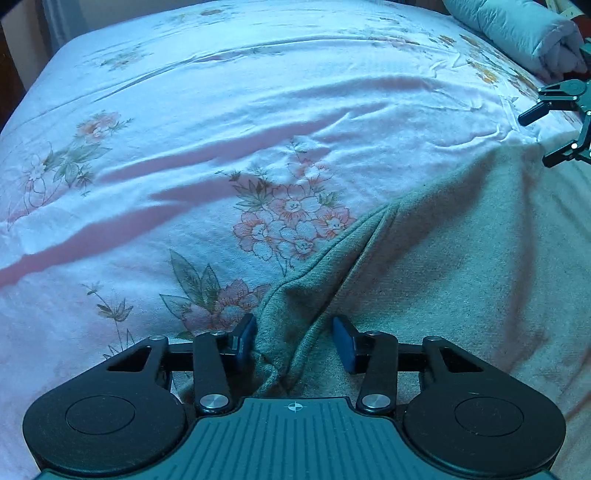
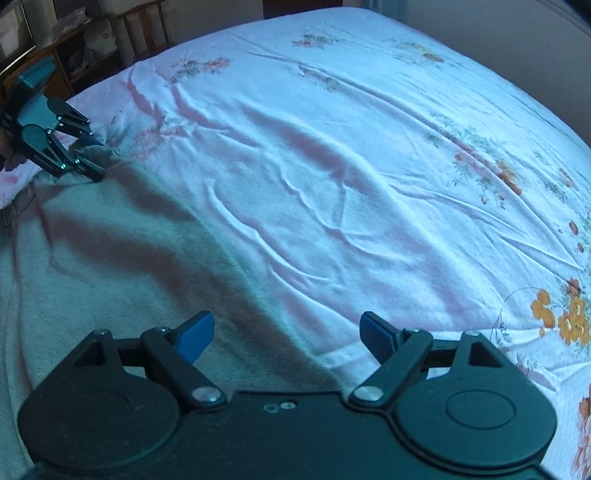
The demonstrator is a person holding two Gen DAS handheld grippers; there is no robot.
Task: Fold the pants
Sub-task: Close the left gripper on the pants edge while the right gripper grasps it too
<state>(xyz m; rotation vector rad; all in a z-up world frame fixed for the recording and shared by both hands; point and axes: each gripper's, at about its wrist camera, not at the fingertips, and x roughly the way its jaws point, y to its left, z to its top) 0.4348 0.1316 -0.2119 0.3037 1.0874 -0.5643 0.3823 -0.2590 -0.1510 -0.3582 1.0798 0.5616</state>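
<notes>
The pants [image 1: 461, 258] are pale grey-green fleece, spread on the bed at the right of the left wrist view and at the left of the right wrist view [image 2: 92, 266]. My left gripper [image 1: 295, 341] has its blue pads either side of a bunched ridge at the pants' corner, with a gap still showing beside each pad. It also shows in the right wrist view [image 2: 96, 159], at the pants' far corner. My right gripper [image 2: 286, 334] is open and empty, just above the pants' edge where it meets the sheet. It shows at the right edge of the left wrist view [image 1: 533, 138].
The bed carries a white sheet with pink and orange flowers [image 1: 184, 129], wrinkled across the middle [image 2: 332, 166]. A rolled light quilt [image 1: 517, 29] lies at the far right corner. Wooden chairs and shelves [image 2: 92, 40] stand beyond the bed's far left edge.
</notes>
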